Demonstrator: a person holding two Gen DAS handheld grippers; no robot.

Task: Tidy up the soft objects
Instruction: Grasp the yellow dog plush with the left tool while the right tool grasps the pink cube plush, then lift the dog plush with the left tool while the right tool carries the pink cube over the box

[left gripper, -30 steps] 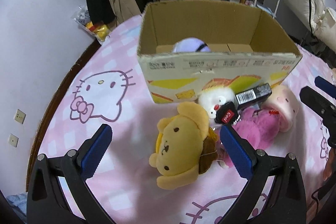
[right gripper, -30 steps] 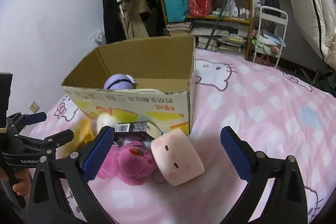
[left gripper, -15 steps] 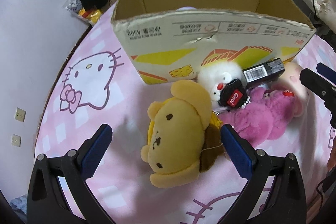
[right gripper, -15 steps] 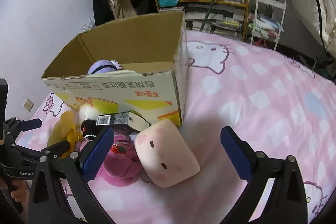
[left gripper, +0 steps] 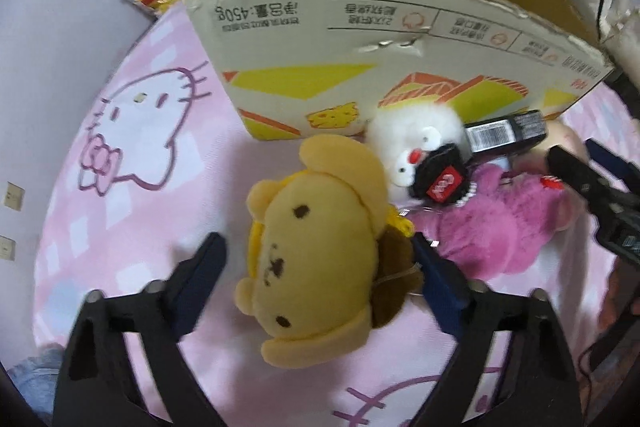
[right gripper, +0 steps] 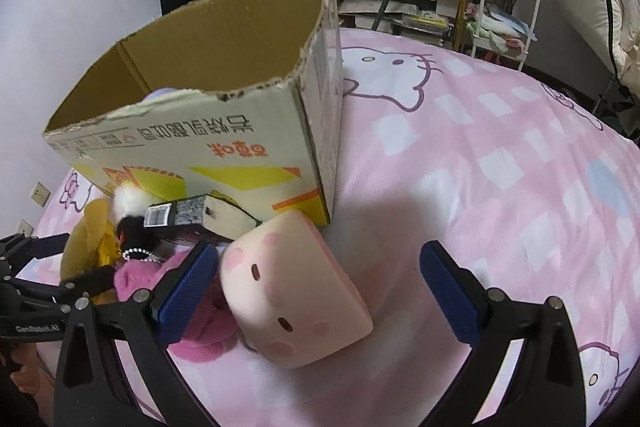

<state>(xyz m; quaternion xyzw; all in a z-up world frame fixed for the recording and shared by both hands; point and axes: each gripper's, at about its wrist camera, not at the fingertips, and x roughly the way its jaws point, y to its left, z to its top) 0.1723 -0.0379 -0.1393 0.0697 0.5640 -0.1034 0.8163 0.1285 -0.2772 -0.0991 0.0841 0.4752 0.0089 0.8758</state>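
left claw [left gripper: 320, 269]: jaws just closing in around yellow dog plush [left gripper: 316, 247], left pad not yet touching | right claw [right gripper: 320, 273]: wide apart, pink cube plush [right gripper: 292, 291] between pads, nothing gripped | toys lie on bed [right gripper: 500, 167] before cardboard box [right gripper: 224, 107]

Pink cat-print bedspread [right gripper: 500, 167], cardboard box [left gripper: 360, 39] beyond the left claw [left gripper: 320, 279], yellow dog plush [left gripper: 316, 251] between its fingers, pink block plush [right gripper: 292, 291] between the right claw [right gripper: 320, 287]'s fingers

The left tool [left gripper: 320, 267] has just been closing around the yellow dog plush [left gripper: 316, 251] (pads not yet pressing).
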